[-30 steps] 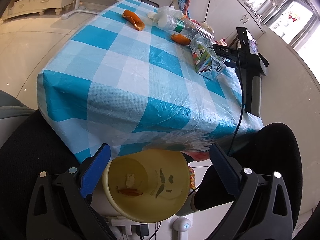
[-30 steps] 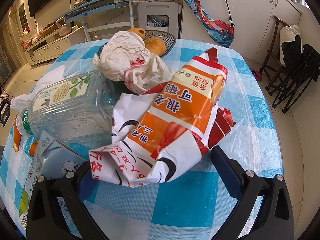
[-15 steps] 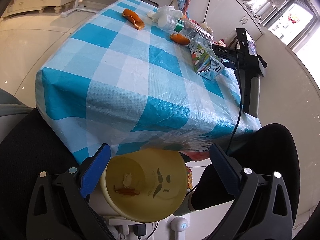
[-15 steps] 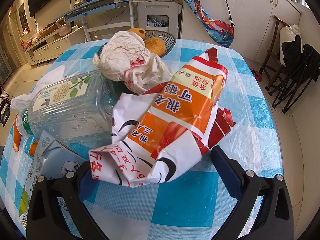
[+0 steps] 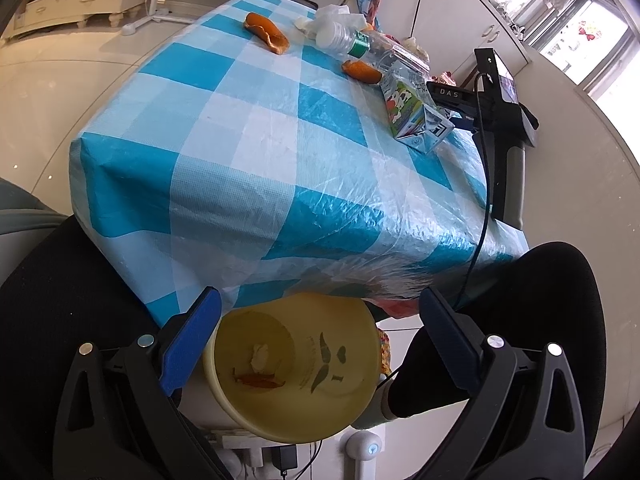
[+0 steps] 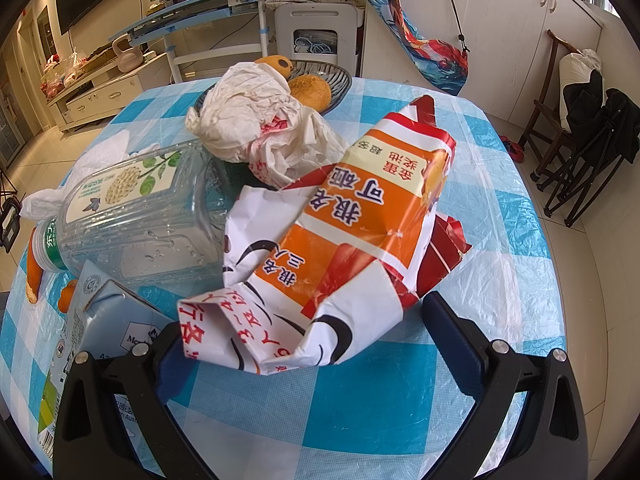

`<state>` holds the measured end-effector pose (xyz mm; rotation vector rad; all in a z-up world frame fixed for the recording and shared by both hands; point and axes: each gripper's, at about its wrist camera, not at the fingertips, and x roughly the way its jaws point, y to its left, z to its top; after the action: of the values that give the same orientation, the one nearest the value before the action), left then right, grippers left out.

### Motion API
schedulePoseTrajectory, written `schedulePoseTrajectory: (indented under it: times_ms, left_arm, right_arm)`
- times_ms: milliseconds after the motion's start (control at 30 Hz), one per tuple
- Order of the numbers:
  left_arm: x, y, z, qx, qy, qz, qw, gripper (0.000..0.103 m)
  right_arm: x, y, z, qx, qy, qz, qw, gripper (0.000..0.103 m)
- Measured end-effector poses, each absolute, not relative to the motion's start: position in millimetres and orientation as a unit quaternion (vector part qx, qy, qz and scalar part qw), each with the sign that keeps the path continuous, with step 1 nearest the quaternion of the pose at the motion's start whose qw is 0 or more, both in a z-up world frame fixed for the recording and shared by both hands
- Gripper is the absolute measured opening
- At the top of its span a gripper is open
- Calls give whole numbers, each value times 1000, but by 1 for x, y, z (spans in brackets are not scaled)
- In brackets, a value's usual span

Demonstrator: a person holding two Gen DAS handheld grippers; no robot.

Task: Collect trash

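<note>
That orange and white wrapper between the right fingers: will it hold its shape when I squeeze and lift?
Probably not. The wrapper is creased and folded, so it should crumple and droop. It looks empty, likely very light. Its glossy surface may slip in the open right gripper.

Left wrist view: from below the table's near edge, facing up across the checked tablecloth (image 5: 248,152). Right wrist view: close above the tabletop, facing the far wall. Both show the milk carton (image 5: 416,116) (image 6: 100,320).
</note>
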<state>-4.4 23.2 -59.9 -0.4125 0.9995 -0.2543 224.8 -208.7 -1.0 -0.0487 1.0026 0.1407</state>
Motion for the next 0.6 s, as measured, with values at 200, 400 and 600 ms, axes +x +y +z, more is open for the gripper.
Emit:
schedulePoseTrajectory:
  times_ms: [200,400,600]
  left_arm:
    - [-4,23,-61,-193,478,-119,849,96]
    - [-3,22,-62,-190,480,-118,848,96]
    - [-3,19,-63,-187,484,-118,847,96]
  right_arm:
    - [224,-208,-1,-23,480,67,874,97]
    - [225,-209,-1,-23,480,67,874,97]
    - [224,-208,-1,-23,480,67,874,97]
